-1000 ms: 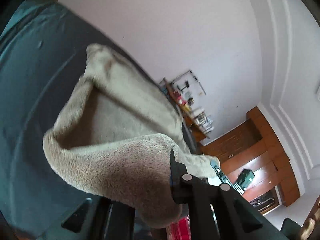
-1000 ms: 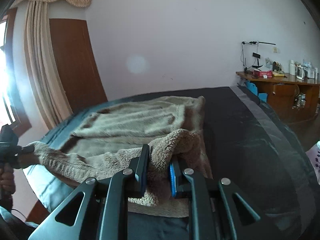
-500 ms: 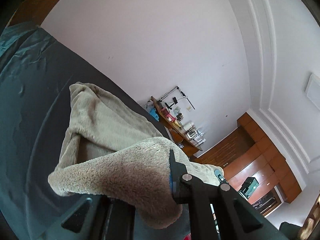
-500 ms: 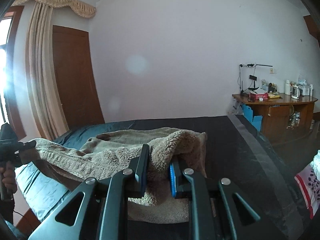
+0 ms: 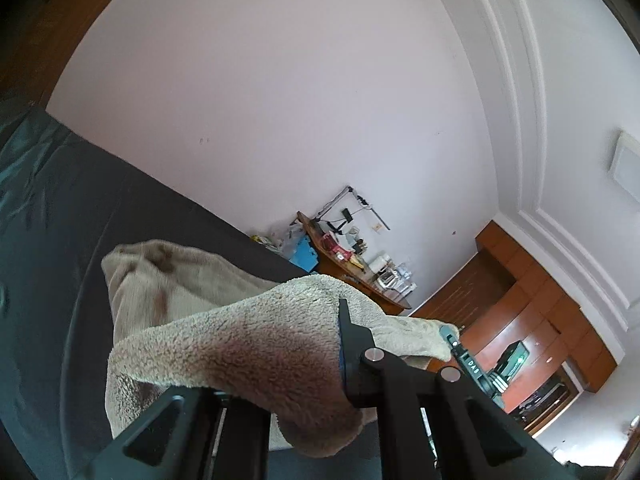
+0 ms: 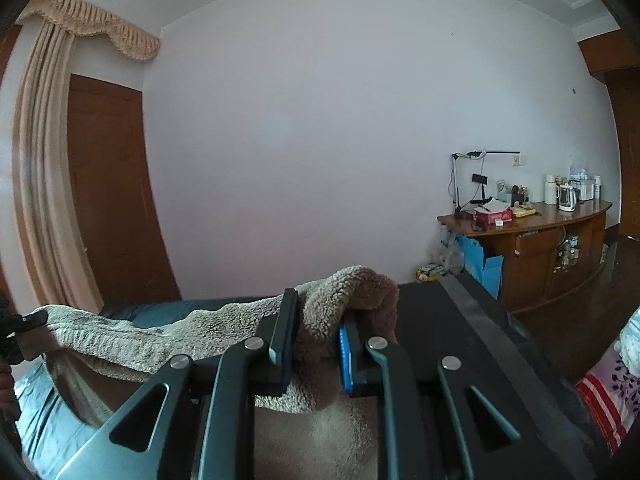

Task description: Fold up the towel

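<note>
A fluffy beige towel (image 6: 224,328) is held up by its near edge over a bed with a dark cover (image 6: 448,320). My right gripper (image 6: 316,320) is shut on one bunched corner. From there the edge stretches left to my left gripper (image 6: 24,324), small at the frame's edge. In the left wrist view the towel (image 5: 240,340) drapes over my left gripper (image 5: 304,332), which is shut on it and has one finger hidden under the pile. Its far part (image 5: 168,280) lies on the bed (image 5: 60,240). The right gripper (image 5: 460,344) holds the other corner.
A wooden desk (image 6: 540,232) with a kettle, a lamp and small items stands against the wall at the right, a blue box (image 6: 480,264) beside it. A curtain (image 6: 44,200) and a brown door (image 6: 112,200) are at the left. Patterned bedding (image 6: 612,392) lies at the right edge.
Both grippers have risen with the towel's near edge, so less of the towel lies flat on the bed. Both views now tilt up toward the wall.
</note>
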